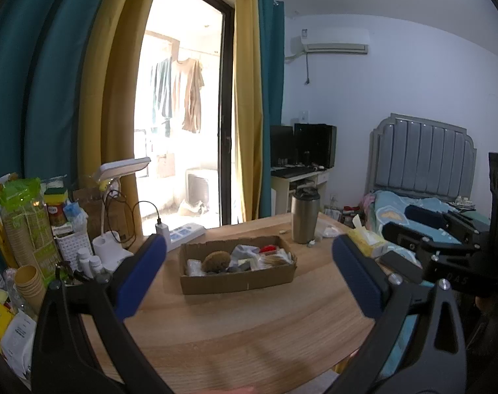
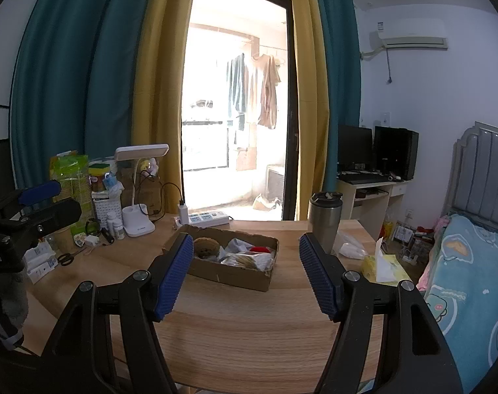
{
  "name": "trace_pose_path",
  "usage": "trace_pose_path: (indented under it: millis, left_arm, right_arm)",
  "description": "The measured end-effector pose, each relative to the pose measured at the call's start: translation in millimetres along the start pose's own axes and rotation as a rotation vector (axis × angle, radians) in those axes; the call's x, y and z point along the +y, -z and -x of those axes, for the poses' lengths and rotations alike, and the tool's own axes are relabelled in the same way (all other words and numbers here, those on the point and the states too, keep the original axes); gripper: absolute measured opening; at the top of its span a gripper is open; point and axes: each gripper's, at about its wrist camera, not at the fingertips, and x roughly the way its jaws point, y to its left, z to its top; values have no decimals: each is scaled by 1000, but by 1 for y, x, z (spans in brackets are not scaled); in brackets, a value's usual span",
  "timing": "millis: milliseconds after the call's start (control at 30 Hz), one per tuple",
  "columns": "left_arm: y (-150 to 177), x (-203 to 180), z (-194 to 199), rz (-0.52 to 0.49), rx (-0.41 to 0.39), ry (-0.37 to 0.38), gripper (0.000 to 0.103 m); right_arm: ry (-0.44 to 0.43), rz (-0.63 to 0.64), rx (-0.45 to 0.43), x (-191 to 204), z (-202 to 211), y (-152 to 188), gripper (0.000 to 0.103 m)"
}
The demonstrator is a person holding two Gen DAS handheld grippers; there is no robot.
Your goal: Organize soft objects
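A shallow cardboard box [image 1: 216, 285] stands on the wooden table [image 1: 249, 338]; it also shows in the right wrist view [image 2: 229, 275]. In it lie a brown round sponge [image 1: 216, 261], a red soft item [image 1: 270, 248], grey and white cloths [image 1: 245, 251] and other soft pieces. My left gripper [image 1: 249, 252] is open and empty, held above the table in front of the box. My right gripper [image 2: 245, 246] is open and empty, also in front of the box. The right gripper shows at the right edge of the left wrist view [image 1: 413, 233].
A steel tumbler [image 1: 304, 215] stands behind the box to the right. A yellow tissue pack [image 2: 381, 267] lies at the table's right edge. A white desk lamp [image 1: 117, 203], power strip [image 1: 183, 233], bottles, paper cups [image 1: 30, 287] and scissors [image 2: 68, 257] crowd the left. A bed [image 2: 462, 279] is right.
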Motion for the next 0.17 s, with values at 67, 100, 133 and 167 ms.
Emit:
trace_pose_path:
  millis: [67, 100, 133, 167]
  left_arm:
    - [1, 0, 1, -3, -2, 3, 102]
    - [2, -2, 2, -6, -5, 9, 102]
    - [3, -2, 2, -6, -2, 12, 102]
    - [4, -2, 1, -4, 2, 17, 102]
  right_arm:
    - [-2, 1, -1, 1, 0, 0, 71]
    - [-4, 1, -1, 1, 0, 0, 71]
    - [-6, 1, -1, 2, 0, 1, 71]
    - [-9, 1, -1, 3, 0, 1, 71]
